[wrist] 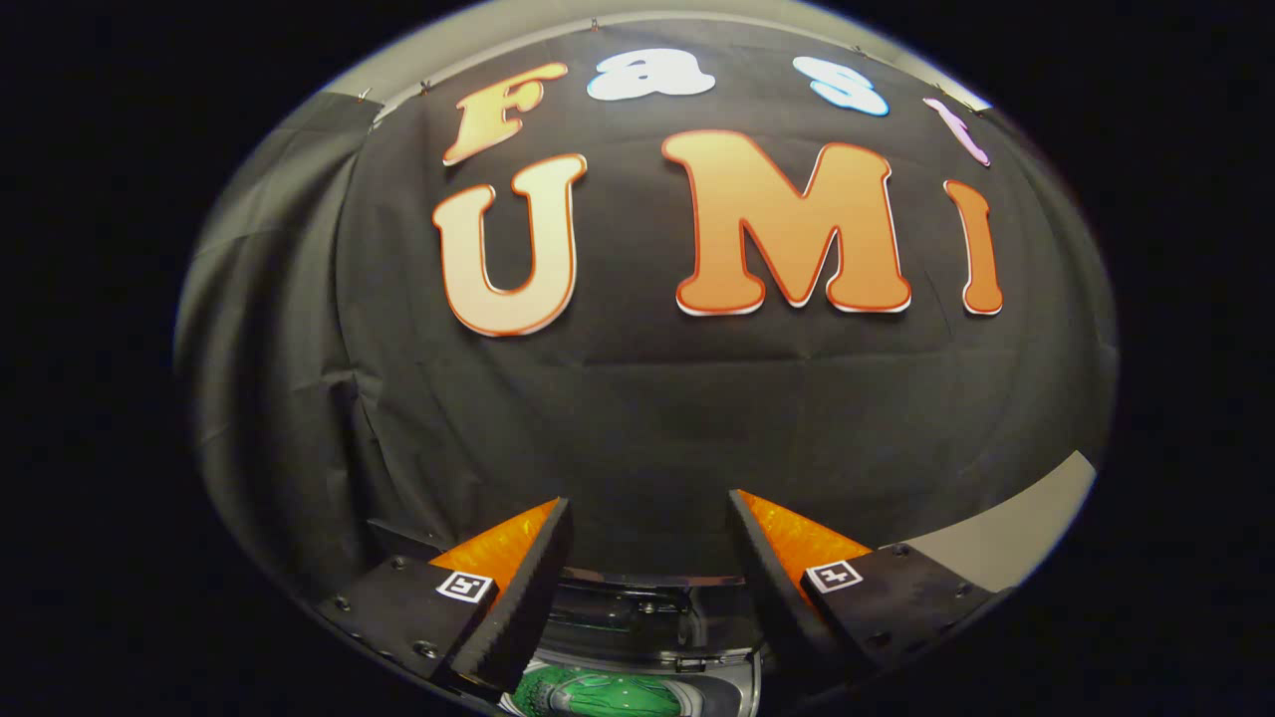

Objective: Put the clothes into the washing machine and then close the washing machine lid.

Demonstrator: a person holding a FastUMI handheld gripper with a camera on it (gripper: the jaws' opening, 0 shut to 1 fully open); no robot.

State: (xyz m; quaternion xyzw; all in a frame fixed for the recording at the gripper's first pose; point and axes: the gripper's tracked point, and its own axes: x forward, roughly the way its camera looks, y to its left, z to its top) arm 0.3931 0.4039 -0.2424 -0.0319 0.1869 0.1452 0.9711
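My gripper [649, 508] is held high and points at the booth's black cloth wall, its two fingers spread wide apart with nothing between them. Low down between the finger bases I see the top of the washing machine [647, 622], a dark and silver edge with hinge-like parts. Just below that edge a green cloth [598, 694] with pale markings lies in what looks like the machine's opening. Whether the lid stands up or lies flat I cannot tell.
The black cloth wall [637, 418] hangs close ahead and wraps round to the left in folds. A pale strip of surface [1006, 528] shows beyond the right finger.
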